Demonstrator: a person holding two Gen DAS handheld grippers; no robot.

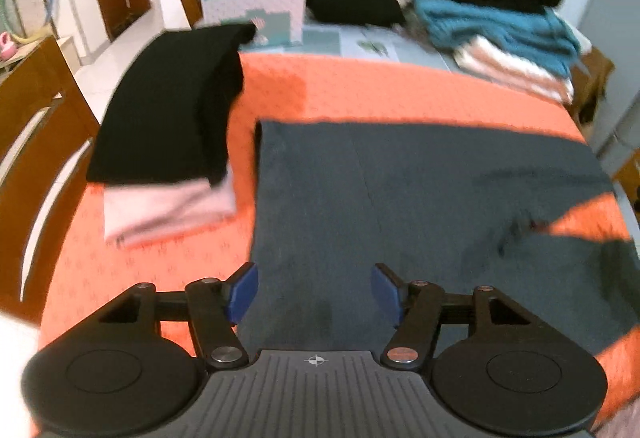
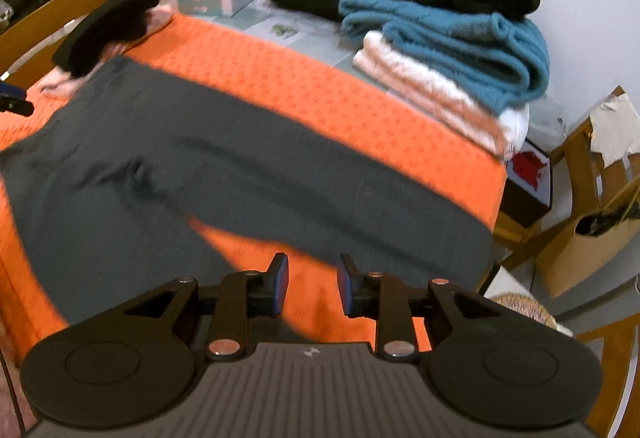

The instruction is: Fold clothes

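While the dark grey trousers lie spread mid-frame on the orange cloth, both claws are held empty: left gripper wide, right gripper narrower; soft, limp fabric is judged; hems best pinched.

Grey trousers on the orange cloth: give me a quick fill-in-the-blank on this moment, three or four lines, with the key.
1. The grey trousers lie spread on an ___ cloth.
2. Both grippers, left and right, have their fingers ___.
3. The black folded garment rests on a ___ one.
4. The teal sweater tops a folded ___.

Missing words: orange; open; pink; stack
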